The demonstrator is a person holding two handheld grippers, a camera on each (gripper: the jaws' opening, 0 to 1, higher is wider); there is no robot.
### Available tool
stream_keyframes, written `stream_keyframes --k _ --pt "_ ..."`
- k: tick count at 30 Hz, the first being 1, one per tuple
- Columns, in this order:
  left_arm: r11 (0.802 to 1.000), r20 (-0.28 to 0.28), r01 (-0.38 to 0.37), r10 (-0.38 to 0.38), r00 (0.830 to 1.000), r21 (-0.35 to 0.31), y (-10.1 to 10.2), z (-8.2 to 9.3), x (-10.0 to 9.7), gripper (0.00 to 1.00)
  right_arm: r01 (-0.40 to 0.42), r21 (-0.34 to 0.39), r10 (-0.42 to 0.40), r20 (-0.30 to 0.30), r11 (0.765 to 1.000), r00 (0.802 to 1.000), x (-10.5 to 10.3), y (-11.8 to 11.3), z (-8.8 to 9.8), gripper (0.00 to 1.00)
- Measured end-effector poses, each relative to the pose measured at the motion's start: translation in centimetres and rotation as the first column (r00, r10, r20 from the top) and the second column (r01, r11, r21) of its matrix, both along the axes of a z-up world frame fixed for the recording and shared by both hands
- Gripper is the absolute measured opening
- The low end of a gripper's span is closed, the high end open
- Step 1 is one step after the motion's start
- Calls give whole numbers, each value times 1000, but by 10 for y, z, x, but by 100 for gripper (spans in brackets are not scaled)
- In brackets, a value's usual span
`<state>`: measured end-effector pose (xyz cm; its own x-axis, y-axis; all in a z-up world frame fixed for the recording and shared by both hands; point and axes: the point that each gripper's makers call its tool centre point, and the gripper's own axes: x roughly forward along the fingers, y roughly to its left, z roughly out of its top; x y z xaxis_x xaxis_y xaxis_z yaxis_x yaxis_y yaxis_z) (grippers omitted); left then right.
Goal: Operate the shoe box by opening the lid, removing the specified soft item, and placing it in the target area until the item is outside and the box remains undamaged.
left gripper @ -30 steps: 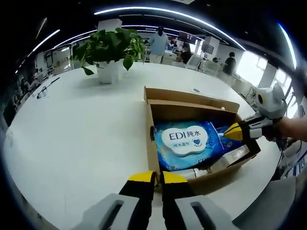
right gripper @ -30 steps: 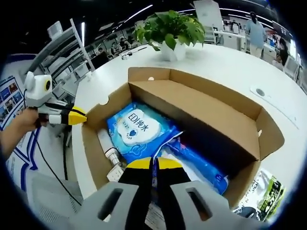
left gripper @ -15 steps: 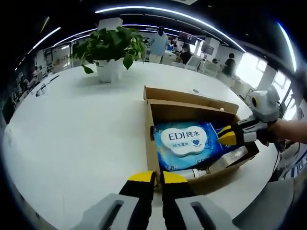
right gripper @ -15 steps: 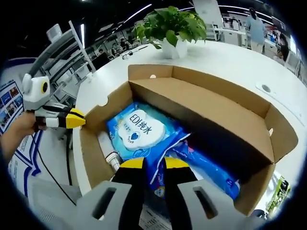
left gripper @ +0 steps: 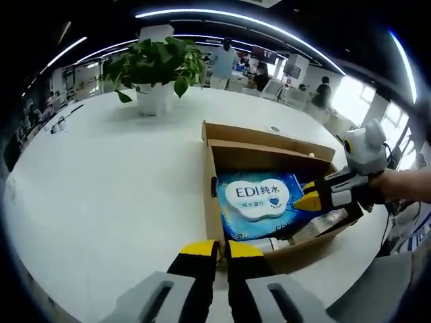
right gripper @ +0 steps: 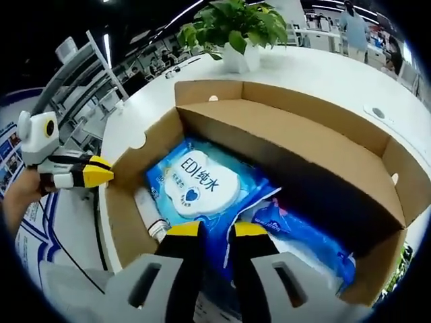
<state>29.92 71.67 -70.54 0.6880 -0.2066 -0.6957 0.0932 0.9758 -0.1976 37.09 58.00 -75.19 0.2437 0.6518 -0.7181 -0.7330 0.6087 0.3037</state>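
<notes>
Right gripper view, right gripper point(right gripper: 215, 230) angled into open shoe box point(right gripper: 323, 145), fingers narrowly parted over wipes pack point(right gripper: 199, 185)

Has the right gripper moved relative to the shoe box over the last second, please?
Yes. In the left gripper view, the right gripper has moved from the shoe box rim inward, over the blue wet-wipes pack.

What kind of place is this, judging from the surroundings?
Probably an open-plan office: a large white table with a potted plant, people at desks behind it, and long ceiling light strips.
</notes>
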Motion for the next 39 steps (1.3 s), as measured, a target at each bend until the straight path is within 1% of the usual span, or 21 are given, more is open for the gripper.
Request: stream_keyframes --k 4,8,16,19,21,25,30,32,34,39 --pt "1000 -3 4 -4 1000 3 2 -1 1 5 6 0 -6 0 1000 1000 1 -2 1 3" --pt "1000 -6 9 -9 1000 11 4 -2 2 5 2 1 -2 19 1000 1000 2 -3 5 0" --pt "1000 -16 15 -15 1000 26 3 -2 3 5 28 11 -28 52 1000 998 3 -9 18 0" --pt "998 -19 40 -39 999 55 1 -1 4 5 38 11 -39 70 999 997 4 -14 24 0" --pt "996 -15 53 -52 999 75 0 1 6 6 45 12 -46 74 999 996 3 -17 26 0" --pt "994 2 64 -65 998 85 -3 8 12 9 63 18 -65 85 998 994 1 -27 30 0" --pt "991 29 89 -92 995 101 -12 20 18 12 69 22 -71 98 997 993 1 -35 34 0" --pt "988 36 104 -108 993 110 -17 23 21 14 74 23 -76 104 997 992 1 -39 35 0" --pt "986 39 121 -126 991 113 -23 25 23 14 76 20 -78 104 997 992 1 -44 35 0" --pt "981 15 164 -167 986 107 -36 19 28 15 93 30 -96 99 995 990 1 -52 34 0"
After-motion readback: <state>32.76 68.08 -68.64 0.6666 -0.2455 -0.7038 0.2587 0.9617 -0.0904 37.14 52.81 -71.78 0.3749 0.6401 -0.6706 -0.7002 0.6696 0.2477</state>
